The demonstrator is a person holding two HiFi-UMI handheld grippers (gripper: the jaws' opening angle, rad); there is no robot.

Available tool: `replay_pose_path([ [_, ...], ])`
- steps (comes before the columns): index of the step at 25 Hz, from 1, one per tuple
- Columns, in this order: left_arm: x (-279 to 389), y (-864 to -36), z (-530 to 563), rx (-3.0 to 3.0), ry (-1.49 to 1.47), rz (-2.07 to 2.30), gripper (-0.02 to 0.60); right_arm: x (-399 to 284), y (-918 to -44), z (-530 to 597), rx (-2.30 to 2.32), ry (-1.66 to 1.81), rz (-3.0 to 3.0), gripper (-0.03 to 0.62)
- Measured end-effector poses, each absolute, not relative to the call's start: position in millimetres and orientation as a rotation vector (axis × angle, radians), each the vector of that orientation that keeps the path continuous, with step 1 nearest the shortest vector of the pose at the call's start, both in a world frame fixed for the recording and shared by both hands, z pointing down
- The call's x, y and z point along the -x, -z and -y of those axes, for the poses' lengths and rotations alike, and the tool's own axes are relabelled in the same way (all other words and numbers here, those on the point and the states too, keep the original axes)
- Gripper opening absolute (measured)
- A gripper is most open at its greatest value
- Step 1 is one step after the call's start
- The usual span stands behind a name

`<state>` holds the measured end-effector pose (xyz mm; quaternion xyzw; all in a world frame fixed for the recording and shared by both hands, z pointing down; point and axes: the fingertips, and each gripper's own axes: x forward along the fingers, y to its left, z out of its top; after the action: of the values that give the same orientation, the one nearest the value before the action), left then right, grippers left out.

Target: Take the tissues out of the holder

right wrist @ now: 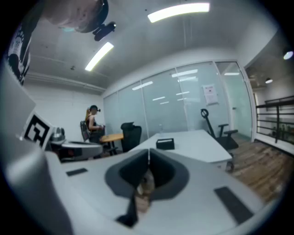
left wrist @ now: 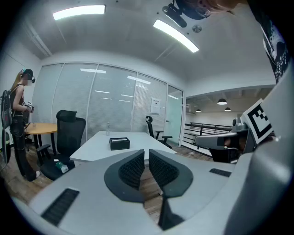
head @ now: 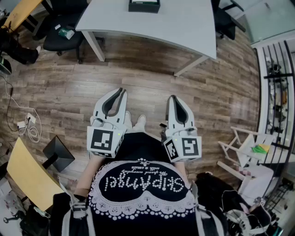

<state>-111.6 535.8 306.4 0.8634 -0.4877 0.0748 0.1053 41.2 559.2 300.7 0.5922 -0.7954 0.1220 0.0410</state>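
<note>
The black tissue holder [head: 144, 4] stands on the far side of a white table [head: 152, 25], well ahead of both grippers. In the left gripper view the holder [left wrist: 119, 143] is small and distant; in the right gripper view the holder [right wrist: 165, 143] looks the same. Its tissues are too small to make out. My left gripper [head: 121, 91] is held in front of the body over the wooden floor, jaws shut with only a sliver between them and nothing held. My right gripper [head: 173, 97] hangs beside it, jaws shut and empty.
Black office chairs [head: 64, 34] stand at the table's left and far right. A person [left wrist: 18, 124] stands by a round wooden table [left wrist: 42, 128] at the back left. A white rack [head: 246, 147] and railing are at the right, cables [head: 27, 126] on the floor at left.
</note>
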Motion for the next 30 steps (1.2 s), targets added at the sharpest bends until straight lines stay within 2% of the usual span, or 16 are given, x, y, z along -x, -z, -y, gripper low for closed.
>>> replay_pose_path([
  [14, 102.2, -299.9, -540.8, -2.558, -0.211, 1.445, 0.046, -48.7, -298.3, -560.7, -1.795, -0.362, 2.456, 0.034],
  [30, 68.6, -293.2, -563.8, -2.569, -0.178, 1.553, 0.031, -98.0, -302.3, -573.5, -1.762, -0.376, 2.539, 0.035],
])
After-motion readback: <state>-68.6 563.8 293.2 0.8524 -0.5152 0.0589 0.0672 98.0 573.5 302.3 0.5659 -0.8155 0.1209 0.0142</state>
